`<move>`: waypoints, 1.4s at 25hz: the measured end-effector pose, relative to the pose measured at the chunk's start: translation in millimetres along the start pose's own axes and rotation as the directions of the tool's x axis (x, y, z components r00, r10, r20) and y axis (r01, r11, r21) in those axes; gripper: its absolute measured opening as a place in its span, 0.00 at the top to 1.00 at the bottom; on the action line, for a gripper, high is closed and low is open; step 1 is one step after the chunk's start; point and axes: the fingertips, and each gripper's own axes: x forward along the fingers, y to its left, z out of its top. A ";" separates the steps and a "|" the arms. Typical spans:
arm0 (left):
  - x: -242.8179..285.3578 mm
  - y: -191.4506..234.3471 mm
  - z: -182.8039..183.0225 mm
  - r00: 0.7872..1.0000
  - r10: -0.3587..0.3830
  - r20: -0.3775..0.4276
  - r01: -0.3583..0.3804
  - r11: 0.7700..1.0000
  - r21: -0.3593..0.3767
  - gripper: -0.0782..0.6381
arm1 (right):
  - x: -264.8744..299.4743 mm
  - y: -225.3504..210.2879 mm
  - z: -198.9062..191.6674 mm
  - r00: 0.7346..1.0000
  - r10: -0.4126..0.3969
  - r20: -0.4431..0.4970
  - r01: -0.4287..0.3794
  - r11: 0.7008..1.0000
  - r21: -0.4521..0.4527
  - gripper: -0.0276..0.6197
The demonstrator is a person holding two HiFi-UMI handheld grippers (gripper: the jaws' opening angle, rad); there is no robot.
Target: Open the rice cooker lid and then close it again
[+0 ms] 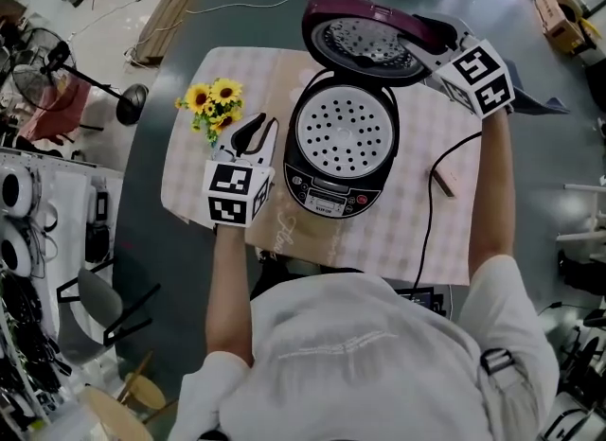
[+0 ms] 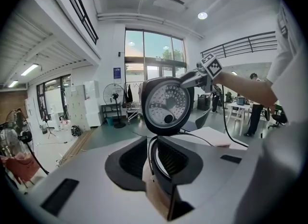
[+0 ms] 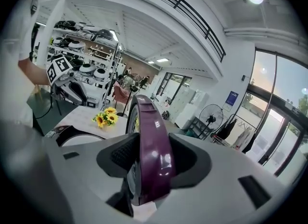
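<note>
The rice cooker (image 1: 339, 188) stands mid-table with its maroon lid (image 1: 365, 40) swung up and back, and a perforated white insert (image 1: 343, 132) shows in the pot. My right gripper (image 1: 428, 40) is shut on the lid's right rim; in the right gripper view the lid (image 3: 153, 141) fills the space between the pads of that gripper (image 3: 150, 158). My left gripper (image 1: 254, 132) hangs just left of the cooker body, pointing at the lid's inner face (image 2: 166, 105). A thin dark curved wire sits in the narrow gap of the left gripper (image 2: 153, 158); whether its pads press it is unclear.
A small bunch of sunflowers (image 1: 213, 103) stands at the table's far left, close to my left gripper. A black power cord (image 1: 431, 212) runs from the cooker's right side over the checked cloth (image 1: 407, 240), past a short brown stick (image 1: 443, 182). A fan stand (image 1: 95, 84) is on the floor left.
</note>
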 end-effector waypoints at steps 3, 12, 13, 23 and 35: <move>-5.4 -1.1 -6.3 1.000 0.001 -0.008 -0.001 1.000 -0.003 0.78 | -1.9 4.9 4.7 1.000 -0.004 0.003 0.004 1.000 0.000 0.64; -8.1 -15.0 -23.9 0.998 -0.062 -0.010 0.062 0.998 -0.012 0.78 | -12.4 30.1 6.1 1.000 -0.023 -0.007 0.023 0.999 -0.023 0.64; -8.8 -16.9 -26.6 0.997 -0.078 -0.011 0.078 0.997 -0.010 0.78 | -13.8 35.5 6.6 1.000 -0.025 -0.011 0.024 0.999 -0.023 0.63; -29.7 -12.1 -41.0 0.980 -0.199 0.010 0.198 0.980 0.017 0.78 | -32.4 89.6 3.8 0.995 -0.068 -0.073 0.064 0.996 -0.059 0.61; -49.6 -25.8 -56.5 0.965 -0.261 -0.003 0.260 0.965 0.041 0.78 | -42.7 138.6 -9.2 0.990 -0.086 -0.113 0.079 0.995 -0.069 0.59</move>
